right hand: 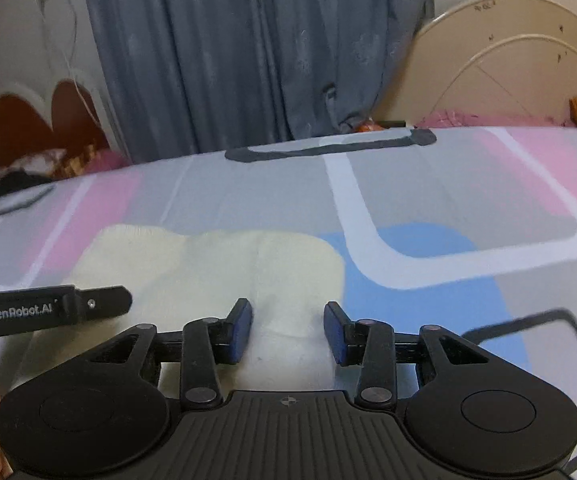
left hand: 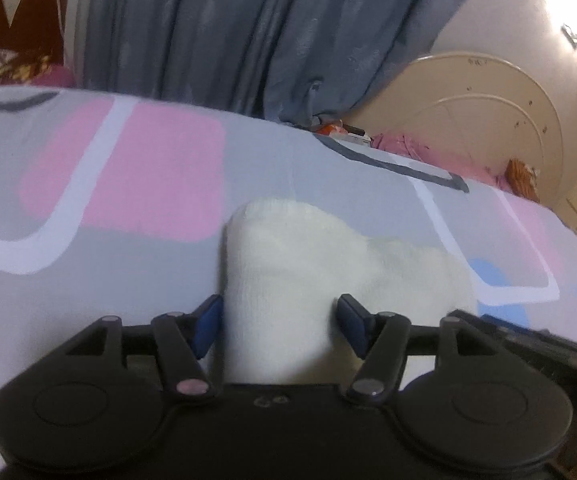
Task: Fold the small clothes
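Here, cream cloth between open left tongs

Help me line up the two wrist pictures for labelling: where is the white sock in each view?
Left wrist view: the white sock fills the lower centre, running between the open fingers of the left gripper.
Right wrist view: the sock lies left of centre, reaching down between the open fingers of the right gripper.
Shared landmark: the blue-grey curtain hangs behind the patterned bedsheet in both.
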{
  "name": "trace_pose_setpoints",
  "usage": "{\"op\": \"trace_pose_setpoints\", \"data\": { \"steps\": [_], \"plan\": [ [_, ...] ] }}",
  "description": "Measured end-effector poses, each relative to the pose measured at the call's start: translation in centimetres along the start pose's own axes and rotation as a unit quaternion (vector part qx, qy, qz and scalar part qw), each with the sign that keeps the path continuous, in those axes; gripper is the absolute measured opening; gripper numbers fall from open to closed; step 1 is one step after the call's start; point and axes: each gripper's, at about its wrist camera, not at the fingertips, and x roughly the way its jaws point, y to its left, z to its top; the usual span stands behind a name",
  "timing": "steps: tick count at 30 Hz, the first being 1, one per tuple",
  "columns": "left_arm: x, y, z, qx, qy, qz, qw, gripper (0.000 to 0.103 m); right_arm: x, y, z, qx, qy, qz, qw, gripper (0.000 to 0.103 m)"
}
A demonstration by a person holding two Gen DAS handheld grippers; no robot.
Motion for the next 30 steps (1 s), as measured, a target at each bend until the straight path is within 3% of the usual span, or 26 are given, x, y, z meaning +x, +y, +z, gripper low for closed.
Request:
{"op": "trace_pose_setpoints", "data": {
  "steps": [5,11,16,21,30],
  "plan": [
    [-2.2,-0.6,-0.4,0.035,-0.016,0.007,0.9992,0.06,-2.9,0.1,-0.2,0.009,-0.024,0.014,1.0,0.04],
    [-4.1,-2.2,-2.3,0.086,-0.025,0.008,0.996,0.061,-6.6,1.9,-1.7,-0.035,-0.047,0.029,0.998,0.04],
    [-4.5,-3.0,-4.0,0.117,-0.03,0.018,0.9925,0.062,-6.1,2.6,-4.1,-0.062,-0.026,0.019,0.998,0.04],
    [-4.7,-3.1,-4.0,0.11,-0.028,0.025,0.9932,0.063,-5.5,1.0,-4.3,-0.022,-0.011,0.017,1.0,0.04],
    [-8.6,-2.7,-6.5,0.13,-0.038,0.011,0.9907,0.062,-10.1,1.4,-5.5,-0.031,-0.038,0.042,0.998,0.04]
  ]
}}
